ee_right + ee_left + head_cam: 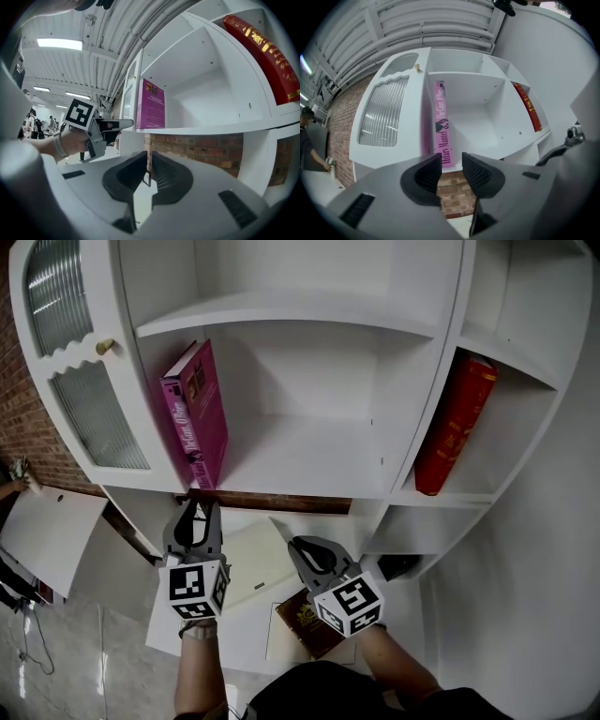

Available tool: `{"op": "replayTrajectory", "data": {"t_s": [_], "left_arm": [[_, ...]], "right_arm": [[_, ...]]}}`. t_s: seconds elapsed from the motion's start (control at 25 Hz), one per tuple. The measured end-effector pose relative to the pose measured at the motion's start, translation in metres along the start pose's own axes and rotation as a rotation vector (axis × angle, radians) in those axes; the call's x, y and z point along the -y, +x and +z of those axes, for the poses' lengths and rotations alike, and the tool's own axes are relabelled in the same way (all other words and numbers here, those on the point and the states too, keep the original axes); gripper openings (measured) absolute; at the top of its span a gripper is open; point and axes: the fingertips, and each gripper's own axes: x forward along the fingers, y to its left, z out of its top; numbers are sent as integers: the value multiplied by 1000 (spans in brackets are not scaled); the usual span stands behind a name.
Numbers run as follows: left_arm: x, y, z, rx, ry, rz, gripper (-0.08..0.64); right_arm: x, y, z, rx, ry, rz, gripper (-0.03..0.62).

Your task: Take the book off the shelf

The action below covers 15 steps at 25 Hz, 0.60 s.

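Black ribbed pads of the left gripper [195, 510] stand apart with a clear gap and grip nothing; through the gap its own view shows brick and the foot of the pink book [442, 123]. The right gripper [304, 547] sits just right of it with its jaws drawn almost together, leaving a thin slit. A small dark scrap shows in that slit, and I cannot tell whether it lies between the pads or beyond them. Both grippers hover near and below the white shelf unit [309, 310], apart from it.

The pink book stands on end in the middle compartment, at its far-left side against the wall. Its long axis runs up and down, tipped slightly, and its spine faces out toward the near side. It is the only book in that compartment.

The narrower compartment to the right holds one red book [456, 423], also on end, its top leaning right.

On the low white surface near the grippers, a cream pad [253, 563] lies flat between them. One dark brown book [302, 622] lies flat beside the right gripper.

Counted: two grippers and three books, one pink, one red, one brown. Left of the shelves is a ribbed-glass door [94, 413] with a brass knob [105, 347].
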Motion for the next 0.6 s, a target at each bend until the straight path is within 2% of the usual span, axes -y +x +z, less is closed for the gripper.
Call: {"op": "replayTrajectory", "data": {"t_s": [0.4,0.6], "left_arm": [[-15,36,19,10,-5,23,206],[-21,54,27,32,2,43,219]], "right_arm": [[9,6,11,5,-33,-36,28],[16,5,16,10,-38,-52,28]]}}
